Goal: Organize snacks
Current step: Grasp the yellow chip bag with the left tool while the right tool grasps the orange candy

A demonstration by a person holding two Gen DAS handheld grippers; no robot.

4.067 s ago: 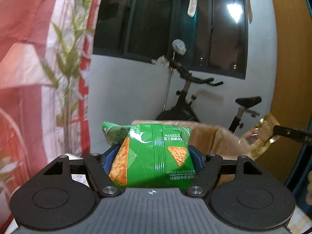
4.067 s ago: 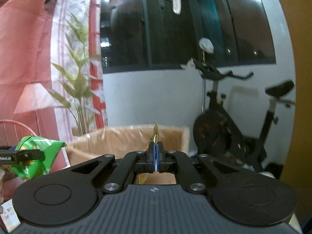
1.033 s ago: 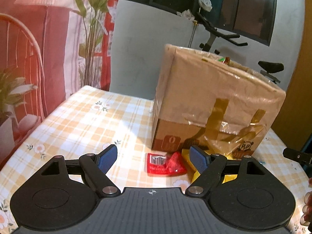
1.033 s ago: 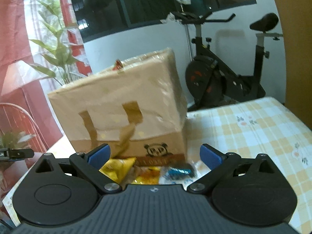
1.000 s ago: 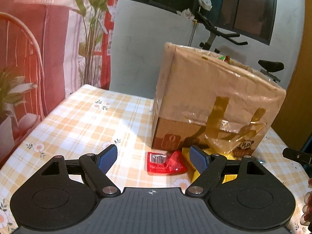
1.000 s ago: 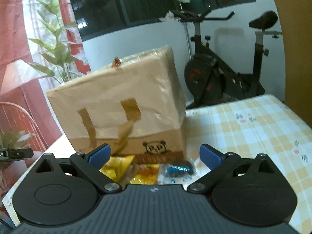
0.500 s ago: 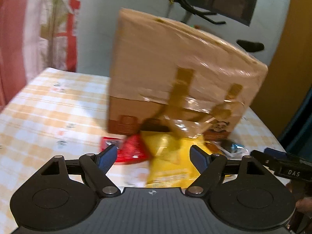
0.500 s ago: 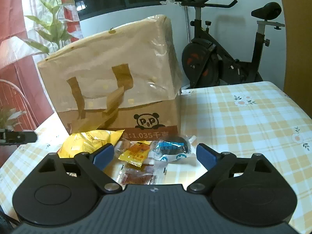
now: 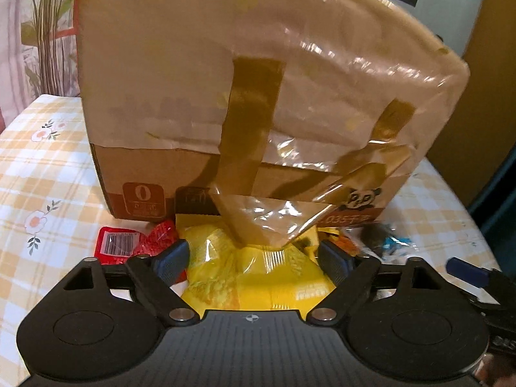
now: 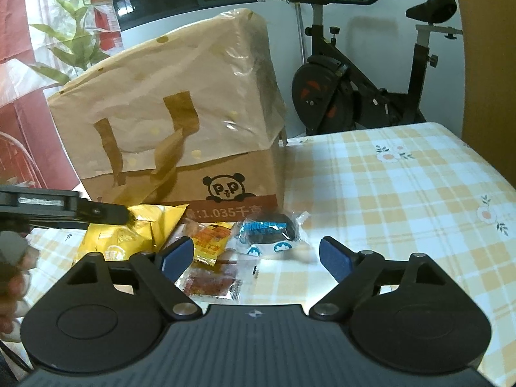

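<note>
A yellow snack bag (image 9: pixel 258 277) lies on the table against the front of the tall cardboard box (image 9: pixel 193 90). My left gripper (image 9: pixel 253 256) straddles it with its jaws opening, and the pads do not press on it. A red packet (image 9: pixel 119 245) lies just left of that. My right gripper (image 10: pixel 257 254) hovers with its jaws closing and nothing gripped. Just ahead of it lie a blue-and-black cookie packet (image 10: pixel 271 230), an orange packet (image 10: pixel 211 238) and a clear packet of reddish strips (image 10: pixel 213 282). The yellow snack bag (image 10: pixel 135 235) shows at its left.
The cardboard box (image 10: pixel 193 122) with brown tape strips stands mid-table on a yellow checked cloth (image 10: pixel 403 200). An exercise bike (image 10: pixel 354 90) stands behind the table at the right. A plant and red curtain are at the left. A hand (image 10: pixel 13 277) shows at the left edge.
Both grippers held snacks over the box four seconds ago and are now empty. The left one swung right and down from the red packet to the yellow bag. The right one sank slightly.
</note>
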